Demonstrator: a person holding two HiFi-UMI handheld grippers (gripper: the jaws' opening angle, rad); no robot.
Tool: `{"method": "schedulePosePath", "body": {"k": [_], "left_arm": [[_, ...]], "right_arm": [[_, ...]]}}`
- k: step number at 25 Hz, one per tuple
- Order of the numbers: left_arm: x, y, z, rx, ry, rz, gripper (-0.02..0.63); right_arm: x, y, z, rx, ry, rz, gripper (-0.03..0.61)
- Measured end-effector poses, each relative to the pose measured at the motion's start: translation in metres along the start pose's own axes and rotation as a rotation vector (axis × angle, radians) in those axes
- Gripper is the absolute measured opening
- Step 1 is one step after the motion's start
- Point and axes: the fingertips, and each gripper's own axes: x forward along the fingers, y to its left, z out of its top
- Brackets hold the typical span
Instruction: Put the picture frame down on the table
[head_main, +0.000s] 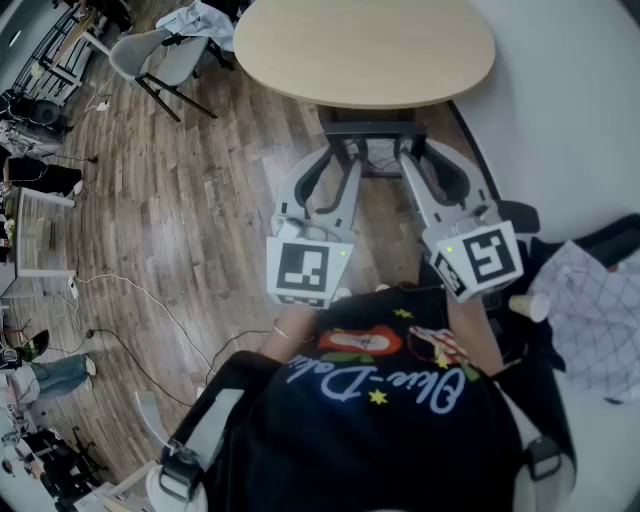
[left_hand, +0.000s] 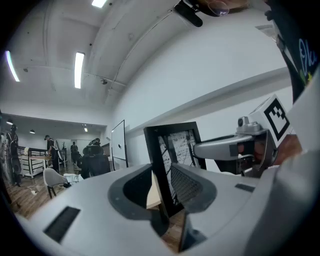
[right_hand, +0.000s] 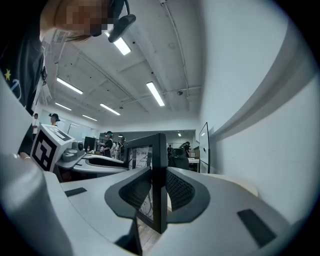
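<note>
A black picture frame (head_main: 368, 150) hangs upright between my two grippers, just short of the near edge of the oval light-wood table (head_main: 365, 45). My left gripper (head_main: 335, 165) is shut on the frame's left edge, and my right gripper (head_main: 408, 162) is shut on its right edge. The left gripper view has the frame (left_hand: 172, 160) standing between the jaws of the left gripper (left_hand: 162, 187), its printed picture facing the camera, with the right gripper (left_hand: 235, 150) beyond. In the right gripper view the frame (right_hand: 159, 175) is edge-on in the right gripper (right_hand: 157, 192).
A grey chair (head_main: 165, 55) draped with clothes stands on the wooden floor at the far left. Cables (head_main: 130, 290) trail across the floor. A white wall runs along the right. A paper cup (head_main: 528, 305) and a checked cloth (head_main: 595, 310) lie at my right side.
</note>
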Motion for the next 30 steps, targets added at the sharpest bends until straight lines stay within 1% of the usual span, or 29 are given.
{"method": "schedulePosePath", "body": {"k": [2, 6, 9, 13, 20, 24, 30], "left_arm": [[-0.001, 0.0, -0.003, 0.02, 0.006, -0.008, 0.114], [-0.002, -0.001, 0.0, -0.011, -0.004, 0.001, 0.114], [-0.003, -0.005, 0.0, -0.011, -0.003, -0.001, 0.114], [-0.004, -0.008, 0.0, -0.011, -0.003, -0.001, 0.114], [-0.001, -0.02, 0.002, -0.002, 0.005, -0.005, 0.114], [0.001, -0.027, 0.005, 0.002, 0.005, -0.004, 0.114], [0.008, -0.043, 0.004, 0.009, 0.013, -0.005, 0.114]], "right_arm": [[-0.001, 0.001, 0.001, 0.003, 0.003, 0.004, 0.071], [-0.002, 0.001, 0.002, -0.002, -0.003, 0.007, 0.071], [-0.006, 0.001, 0.002, 0.024, -0.001, 0.006, 0.071], [-0.009, 0.0, 0.001, 0.005, -0.007, 0.008, 0.071], [-0.02, -0.009, -0.002, 0.018, -0.001, -0.001, 0.071], [-0.024, -0.011, 0.002, 0.046, -0.009, 0.002, 0.071], [-0.036, -0.026, -0.005, 0.029, -0.016, 0.001, 0.071]]}}
